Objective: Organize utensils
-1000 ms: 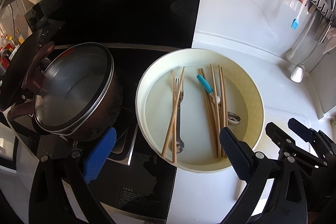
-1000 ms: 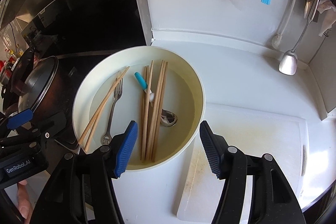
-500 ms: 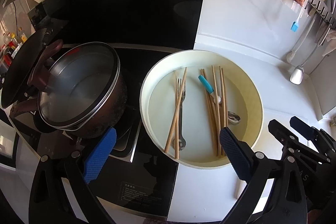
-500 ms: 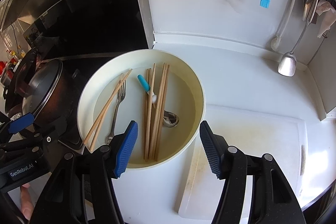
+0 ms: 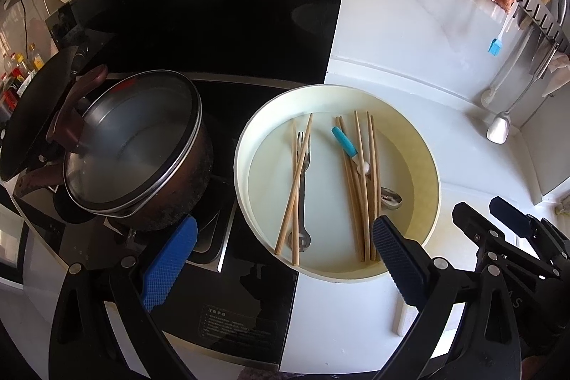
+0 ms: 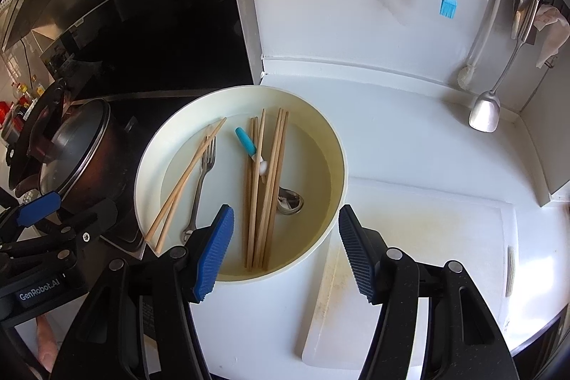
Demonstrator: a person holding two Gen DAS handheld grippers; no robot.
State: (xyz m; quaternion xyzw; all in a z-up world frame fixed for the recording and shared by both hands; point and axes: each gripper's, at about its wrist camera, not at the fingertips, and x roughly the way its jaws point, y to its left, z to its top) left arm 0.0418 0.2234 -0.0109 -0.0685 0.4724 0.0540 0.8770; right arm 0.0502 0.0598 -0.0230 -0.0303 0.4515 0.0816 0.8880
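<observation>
While both gape, chopsticks [image 6: 265, 187] ahead of right hand-held gripper [image 6: 285, 251]

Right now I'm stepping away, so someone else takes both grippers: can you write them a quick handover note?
Left gripper: open, empty, above the basin's near rim.
Right gripper: open, empty, just right of it.
Round cream plastic basin holds everything: loose wooden chopsticks, a steel fork, a blue-handled steel spoon.
Done: nothing sorted.
Left: lift out and group all utensils.

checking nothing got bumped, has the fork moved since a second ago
No. The fork lies as before in the basin, crossed by the same chopsticks.
</observation>
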